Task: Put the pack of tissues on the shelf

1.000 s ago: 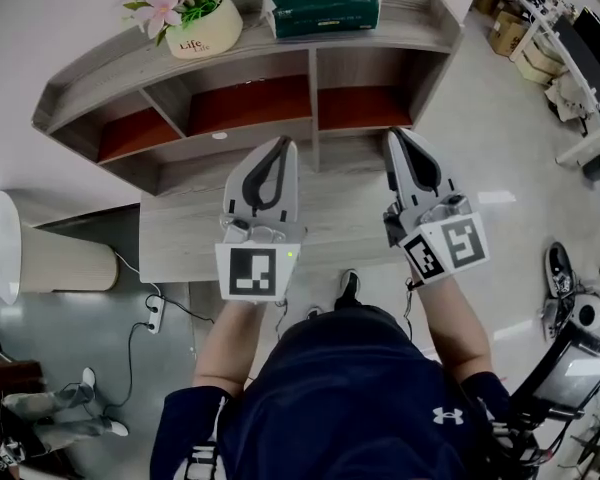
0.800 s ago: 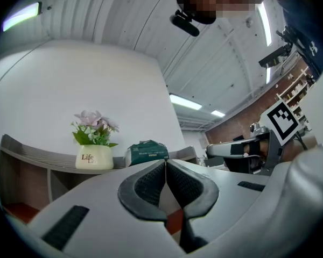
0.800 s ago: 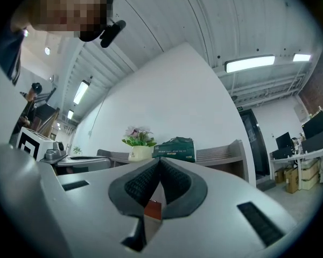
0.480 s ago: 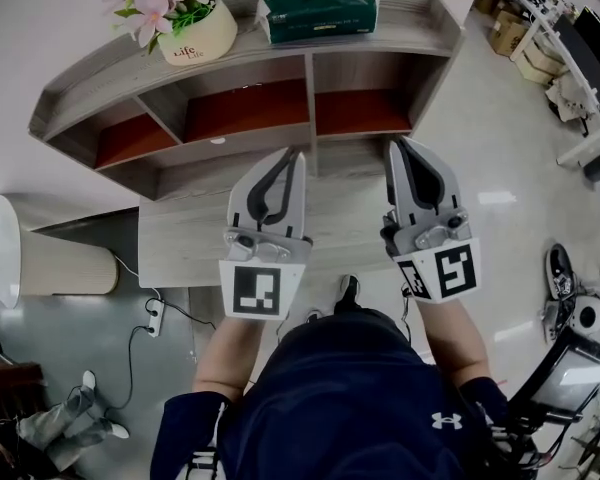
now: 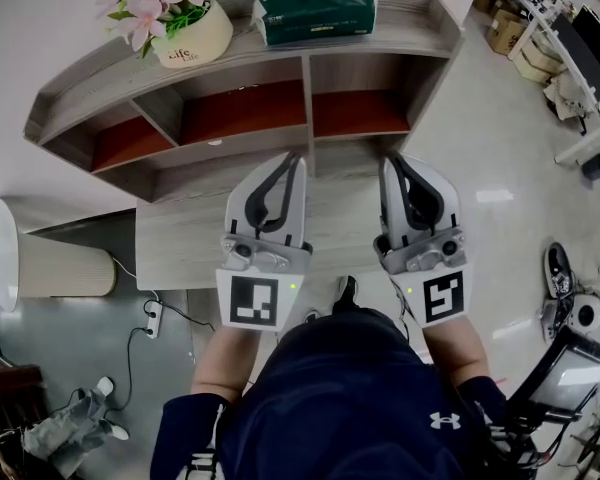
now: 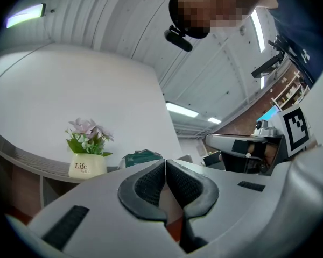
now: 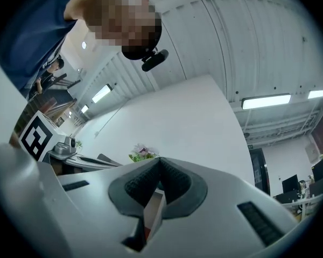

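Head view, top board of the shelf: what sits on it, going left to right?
Flower pot → pack of tissues

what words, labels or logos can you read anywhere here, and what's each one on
"Life", with a smaller blurred line under it: cream round flower pot on the grey wooden shelf.
Print on the green tissue pack: too small to read.
White logo on the navy shirt: no words.
Black-and-white square marker cubes: patterns, no text.
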`<state>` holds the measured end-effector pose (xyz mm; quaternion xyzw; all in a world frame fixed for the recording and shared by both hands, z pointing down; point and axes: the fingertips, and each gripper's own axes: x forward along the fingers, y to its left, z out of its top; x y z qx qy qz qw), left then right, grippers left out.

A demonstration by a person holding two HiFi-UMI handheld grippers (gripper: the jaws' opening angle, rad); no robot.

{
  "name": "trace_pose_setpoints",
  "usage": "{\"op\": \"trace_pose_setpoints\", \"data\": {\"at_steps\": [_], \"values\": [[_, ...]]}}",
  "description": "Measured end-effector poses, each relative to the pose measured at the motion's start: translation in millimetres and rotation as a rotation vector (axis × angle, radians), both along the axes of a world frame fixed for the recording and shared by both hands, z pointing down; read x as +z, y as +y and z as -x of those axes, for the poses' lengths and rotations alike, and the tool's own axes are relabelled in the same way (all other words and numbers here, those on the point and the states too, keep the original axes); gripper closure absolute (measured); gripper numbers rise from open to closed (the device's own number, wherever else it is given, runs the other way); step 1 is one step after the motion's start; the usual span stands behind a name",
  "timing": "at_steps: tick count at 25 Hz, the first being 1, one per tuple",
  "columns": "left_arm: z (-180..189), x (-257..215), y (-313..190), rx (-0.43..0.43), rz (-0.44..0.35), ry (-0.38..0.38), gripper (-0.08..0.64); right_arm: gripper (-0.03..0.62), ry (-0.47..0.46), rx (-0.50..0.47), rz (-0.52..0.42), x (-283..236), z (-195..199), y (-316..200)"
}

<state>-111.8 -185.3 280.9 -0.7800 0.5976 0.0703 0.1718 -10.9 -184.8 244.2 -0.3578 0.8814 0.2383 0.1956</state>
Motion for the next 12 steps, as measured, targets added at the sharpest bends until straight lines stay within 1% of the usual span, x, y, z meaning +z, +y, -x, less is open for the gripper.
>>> {"op": "trace_pose_setpoints", "data": {"at_steps": [6,12], "values": [[-3.9,-2.7,1.2,0.025,-0.015,-0.024,0.540,0.583,0.017,0.006,-0.030,-2.6,3.5,0.5],[-4.8,2.3,-2.3,0.033,0.001,-0.023,0.540,0.583,0.019,-0.003,-0.018,0.5,6.7,-3.0]]}}
